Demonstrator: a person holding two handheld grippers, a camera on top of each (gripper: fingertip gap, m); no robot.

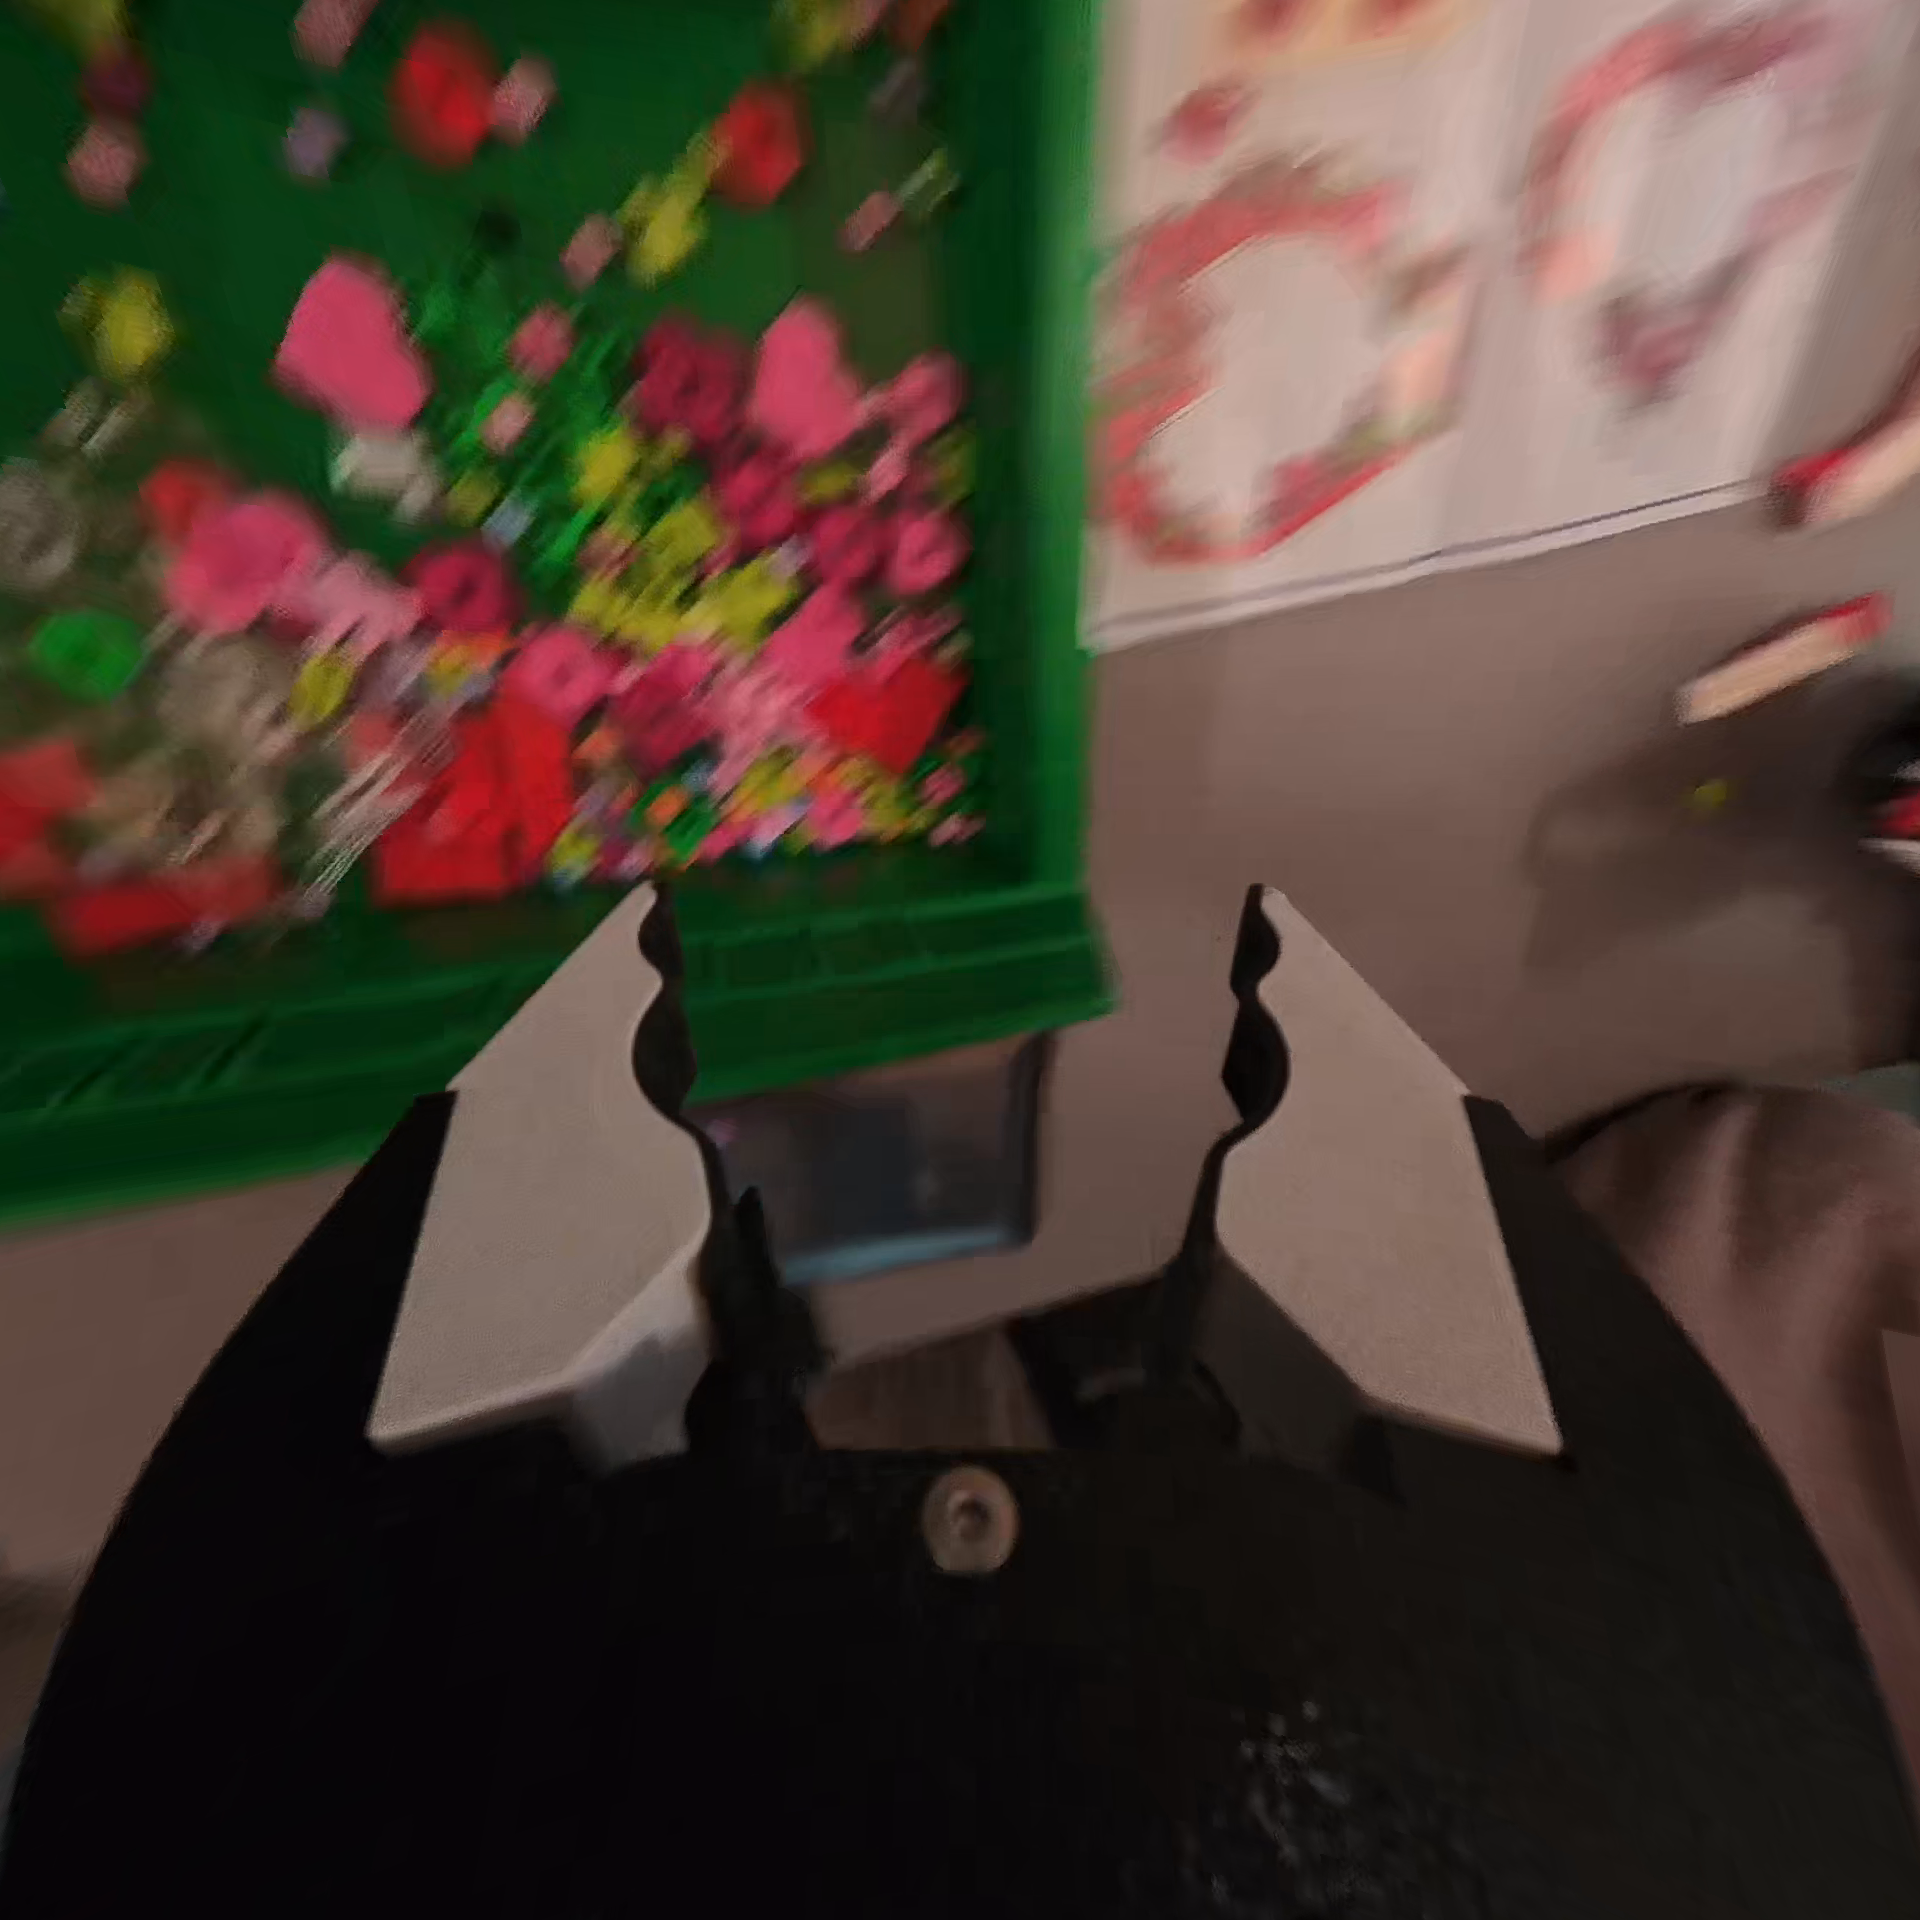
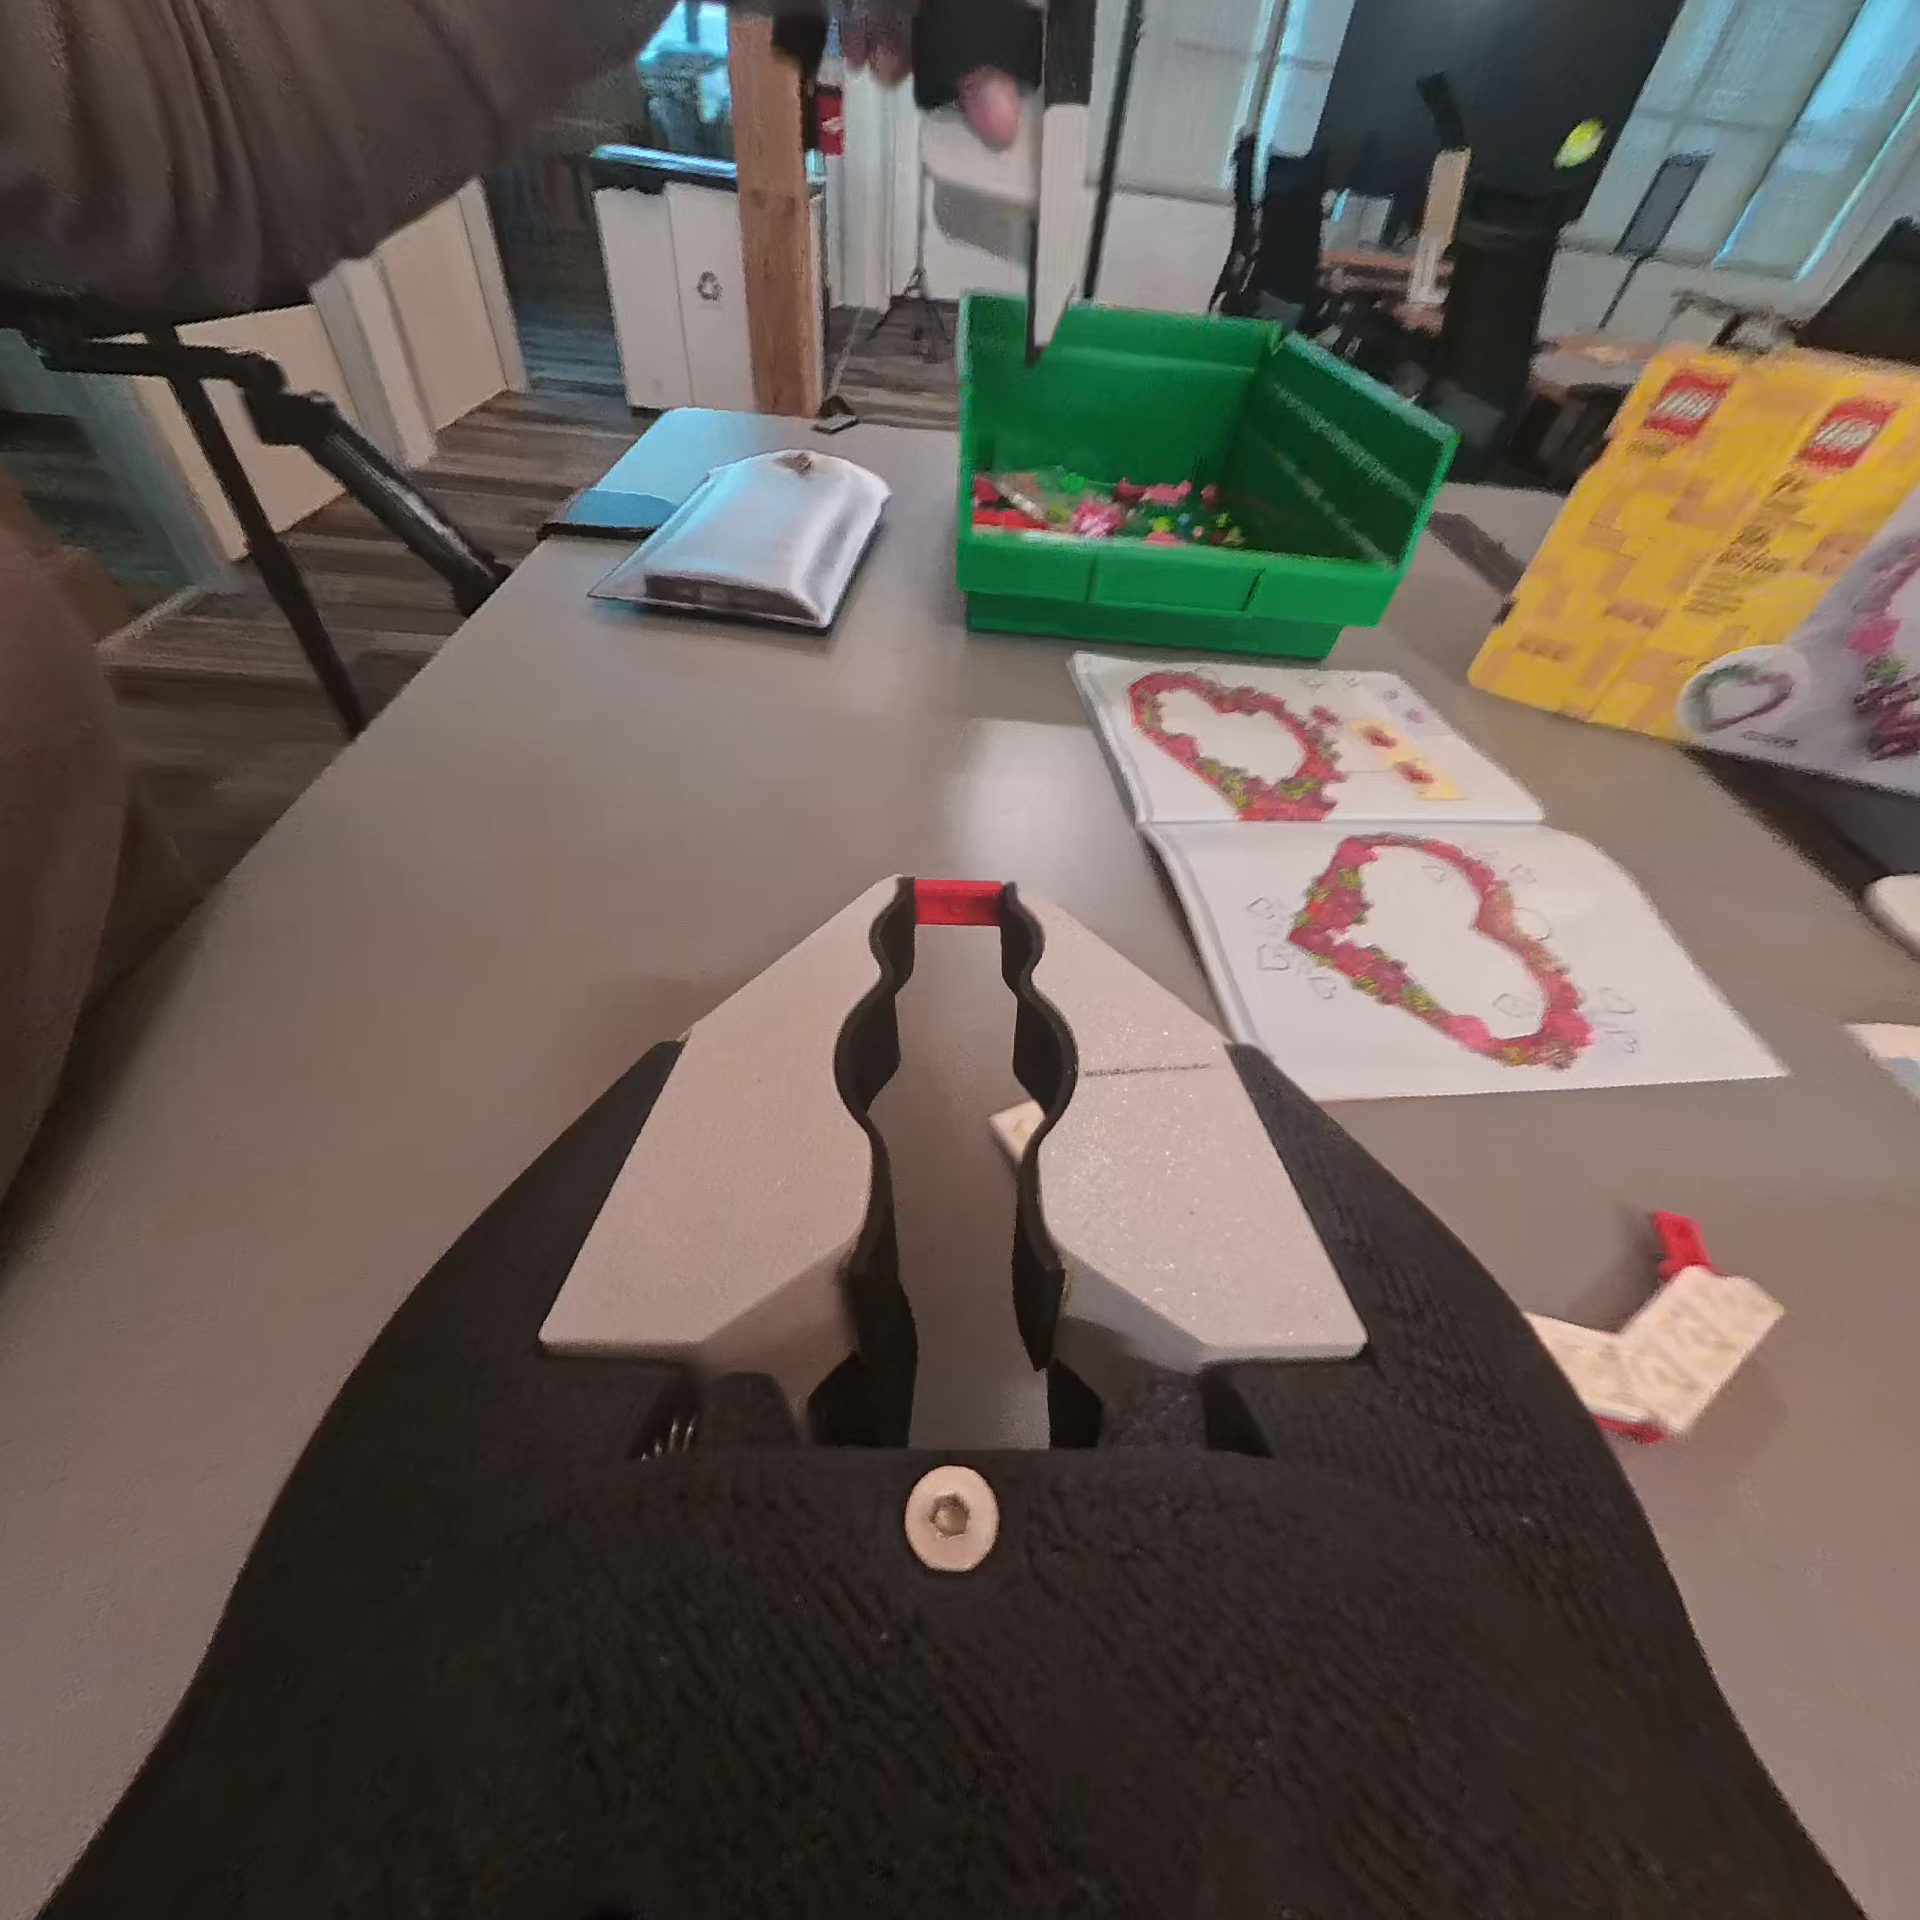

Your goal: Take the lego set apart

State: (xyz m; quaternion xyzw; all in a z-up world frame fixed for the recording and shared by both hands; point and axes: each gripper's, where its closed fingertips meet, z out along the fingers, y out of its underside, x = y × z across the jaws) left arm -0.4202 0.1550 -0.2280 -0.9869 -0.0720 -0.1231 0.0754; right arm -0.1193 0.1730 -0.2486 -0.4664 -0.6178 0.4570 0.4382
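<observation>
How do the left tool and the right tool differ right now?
The left tool has its fingers spread wide with nothing between them; the right tool is closed on a small red lego piece at its tips. The left tool hangs over the green plastic bin of loose bricks; the right tool is over the grey table. Both have grey fingers on black bodies.

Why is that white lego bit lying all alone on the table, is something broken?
Not broken, just taken apart. A white angled lego chunk with red ends lies loose on the grey table, outside the green bin holding the other pieces. The right gripper pinches one small red brick.
</observation>
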